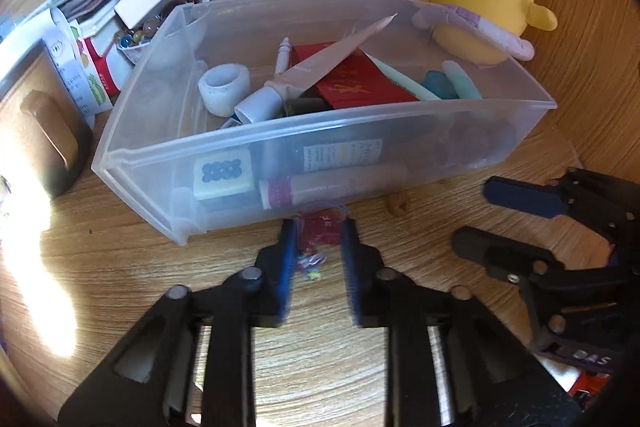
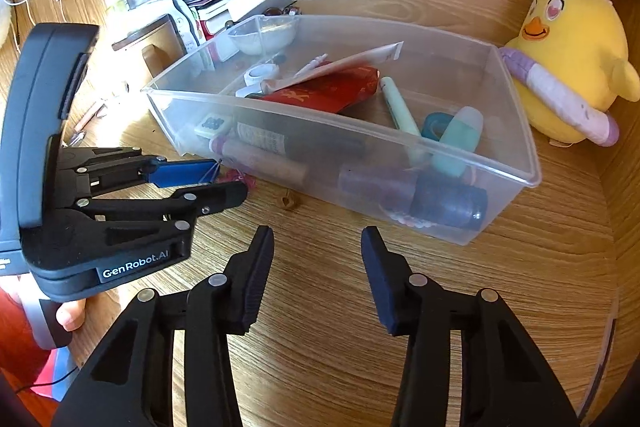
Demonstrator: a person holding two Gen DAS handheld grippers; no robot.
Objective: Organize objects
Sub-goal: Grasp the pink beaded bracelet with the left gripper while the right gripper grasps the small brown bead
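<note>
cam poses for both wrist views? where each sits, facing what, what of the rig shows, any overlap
Left wrist: sits on the left gripper, low over the desk, facing the clear bin; own jaws straddle a small red tasseled item; right gripper shows at right.
Right wrist: sits on the right gripper, set further back, facing the bin's long side; own jaws open and empty; left gripper and a fingertip at left.
Shared: bin, yellow chick plush, red packet, desk.

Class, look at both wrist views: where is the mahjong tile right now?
The mahjong tile sits inside the clear plastic bin, pressed against its near wall at the left end, beside a pink-capped tube. In the right wrist view it appears at the bin's left near corner.
</note>
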